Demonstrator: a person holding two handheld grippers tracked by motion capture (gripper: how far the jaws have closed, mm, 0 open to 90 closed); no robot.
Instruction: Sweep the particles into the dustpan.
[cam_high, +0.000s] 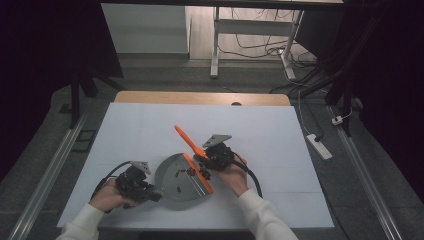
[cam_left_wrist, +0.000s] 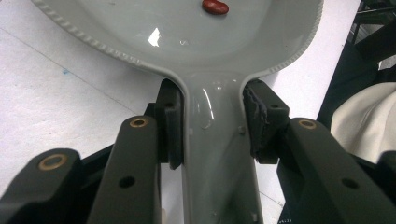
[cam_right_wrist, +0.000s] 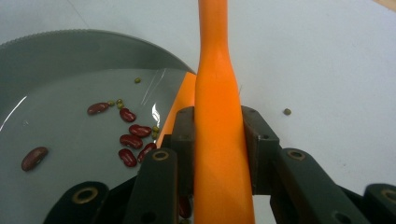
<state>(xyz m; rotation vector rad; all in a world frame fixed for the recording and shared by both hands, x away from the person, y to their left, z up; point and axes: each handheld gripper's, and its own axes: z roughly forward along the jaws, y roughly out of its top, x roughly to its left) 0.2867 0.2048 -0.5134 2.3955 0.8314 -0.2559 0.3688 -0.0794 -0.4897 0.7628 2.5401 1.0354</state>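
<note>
High view: a white table (cam_high: 150, 125) stands on grey floor, a desk frame (cam_high: 250, 45) and cables behind; the dustpan (cam_high: 182, 177) lies near its front edge. Left gripper view: the left gripper (cam_left_wrist: 212, 121) clamps the dustpan's handle. Right gripper view: the right gripper (cam_right_wrist: 218, 135) clamps an orange brush handle (cam_right_wrist: 217, 93) beside red beans (cam_right_wrist: 133, 140)

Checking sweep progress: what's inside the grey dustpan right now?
The grey dustpan holds several red kidney beans and a few small green beans near its orange lip. The orange brush handle and right gripper fingers cover the nearest part.
</note>
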